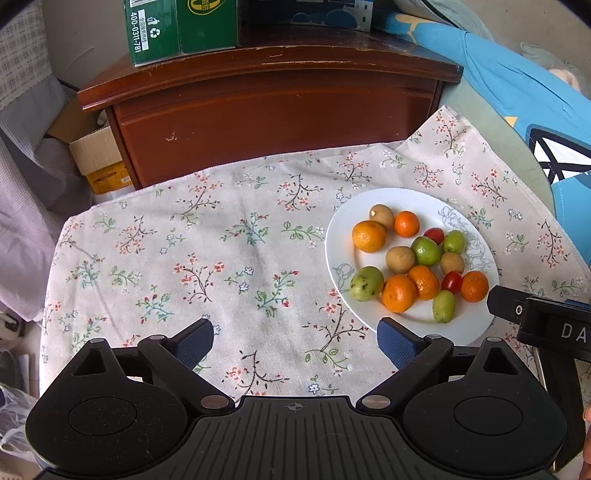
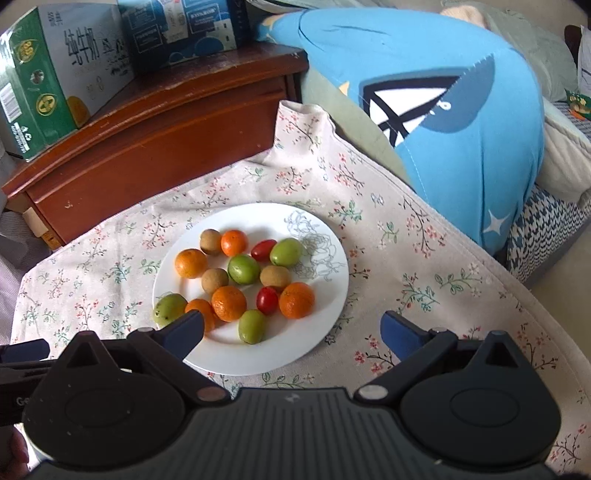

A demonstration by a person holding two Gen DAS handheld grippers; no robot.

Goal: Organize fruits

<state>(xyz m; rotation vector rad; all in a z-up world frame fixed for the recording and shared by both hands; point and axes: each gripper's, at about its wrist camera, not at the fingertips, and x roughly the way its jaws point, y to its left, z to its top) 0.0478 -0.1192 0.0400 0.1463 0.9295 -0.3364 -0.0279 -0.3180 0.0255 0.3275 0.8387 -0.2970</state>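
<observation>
A white plate [image 1: 334, 254] [image 2: 325, 295] on the floral cloth holds several small fruits: oranges [image 1: 368, 236] [image 2: 296, 300], green fruits [image 1: 426, 251] [image 2: 243, 268], brown fruits [image 1: 400, 259] [image 2: 215, 279] and two cherry tomatoes [image 1: 451, 282] [image 2: 267, 300]. My left gripper [image 1: 295, 341] is open and empty above the cloth, left of the plate. My right gripper [image 2: 291, 332] is open and empty over the plate's near edge; part of it shows in the left wrist view [image 1: 539, 317].
A floral cloth [image 1: 184, 266] [image 2: 424, 258] covers the table. A brown wooden cabinet [image 1: 273, 110] [image 2: 147, 140] with cartons [image 1: 177, 29] [image 2: 55, 74] stands behind. A blue pillow [image 2: 443, 110] lies at the right. A cardboard box [image 1: 99, 158] sits at the left.
</observation>
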